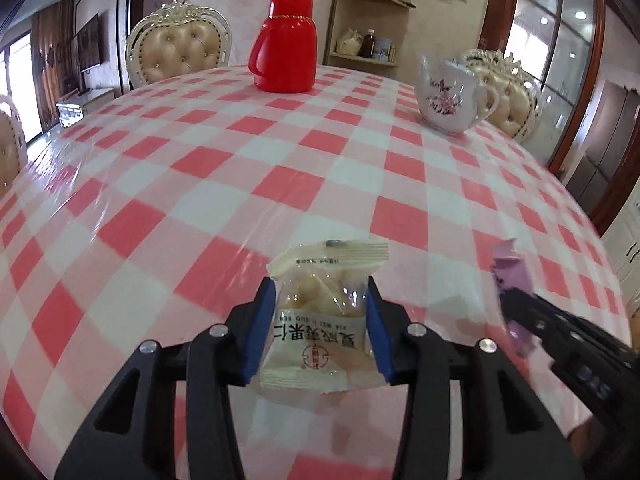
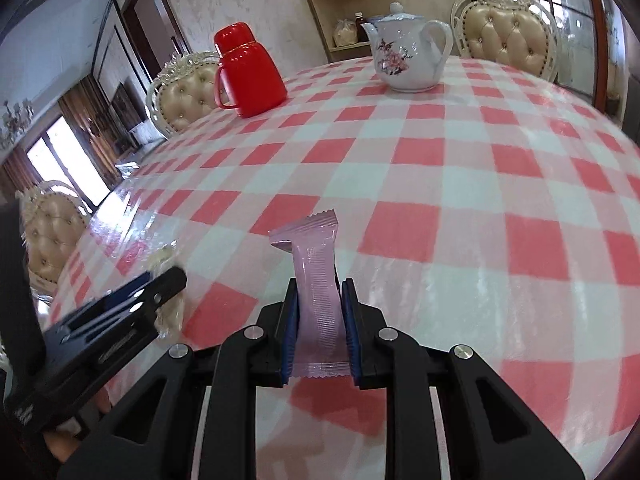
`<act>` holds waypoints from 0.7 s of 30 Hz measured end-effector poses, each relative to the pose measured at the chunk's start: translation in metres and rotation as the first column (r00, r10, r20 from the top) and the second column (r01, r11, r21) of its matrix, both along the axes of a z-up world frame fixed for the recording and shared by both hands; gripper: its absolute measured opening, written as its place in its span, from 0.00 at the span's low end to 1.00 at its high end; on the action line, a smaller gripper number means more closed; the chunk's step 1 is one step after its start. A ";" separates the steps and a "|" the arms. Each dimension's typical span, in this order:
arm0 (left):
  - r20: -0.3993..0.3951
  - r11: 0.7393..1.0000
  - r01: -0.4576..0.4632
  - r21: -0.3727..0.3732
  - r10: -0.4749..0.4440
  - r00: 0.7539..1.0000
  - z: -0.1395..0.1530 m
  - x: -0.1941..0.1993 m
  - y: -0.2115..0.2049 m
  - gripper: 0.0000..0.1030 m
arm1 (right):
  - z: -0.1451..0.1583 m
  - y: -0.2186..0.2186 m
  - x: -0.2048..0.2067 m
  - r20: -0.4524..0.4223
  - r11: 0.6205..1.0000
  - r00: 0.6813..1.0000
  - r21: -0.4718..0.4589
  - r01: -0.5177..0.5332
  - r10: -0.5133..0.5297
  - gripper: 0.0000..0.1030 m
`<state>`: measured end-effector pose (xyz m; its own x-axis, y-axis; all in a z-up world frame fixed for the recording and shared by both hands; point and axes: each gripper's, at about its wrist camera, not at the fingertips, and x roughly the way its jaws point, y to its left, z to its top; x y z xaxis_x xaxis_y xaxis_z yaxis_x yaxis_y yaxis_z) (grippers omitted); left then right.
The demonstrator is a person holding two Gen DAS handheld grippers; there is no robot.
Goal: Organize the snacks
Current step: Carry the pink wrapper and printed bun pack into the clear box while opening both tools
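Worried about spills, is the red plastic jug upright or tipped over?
Upright: the red plastic jug stands on its base on the checked tablecloth, cap on top.

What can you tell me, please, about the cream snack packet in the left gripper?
The cream snack packet is a small pillow pouch of glossy plastic film with crimped, serrated end seals. Its far half is clear and shows pale rounded pieces inside; its near half is opaque cream with dark printed characters and a small red round emblem, reading upside down in the left wrist view. The left gripper holds it by its two side edges between blue pads, above the checked tablecloth. Nothing else touches it.
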<state>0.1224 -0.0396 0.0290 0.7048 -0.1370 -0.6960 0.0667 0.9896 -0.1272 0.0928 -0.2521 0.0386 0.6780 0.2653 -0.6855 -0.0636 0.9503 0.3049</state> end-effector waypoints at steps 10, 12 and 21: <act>0.032 0.997 -0.006 -0.081 0.008 0.999 0.015 -0.054 0.025 0.43 | 0.004 0.014 -0.035 0.030 0.998 0.999 0.060 -0.031 0.029 0.20; 0.036 0.997 -0.011 -0.082 0.014 0.999 0.016 -0.063 0.028 0.43 | 0.004 0.014 -0.043 0.032 0.997 0.999 0.066 -0.031 0.029 0.20; 0.080 0.997 -0.026 -0.075 0.032 0.996 0.022 -0.107 0.037 0.43 | 0.008 0.025 -0.079 0.054 0.996 0.998 0.075 -0.038 0.034 0.20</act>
<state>0.0154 -0.0027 0.0508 0.7630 -0.1646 -0.6251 0.0515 0.9795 -0.1950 0.0134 -0.2268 0.0469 0.7019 0.3402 -0.6258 -0.1156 0.9213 0.3713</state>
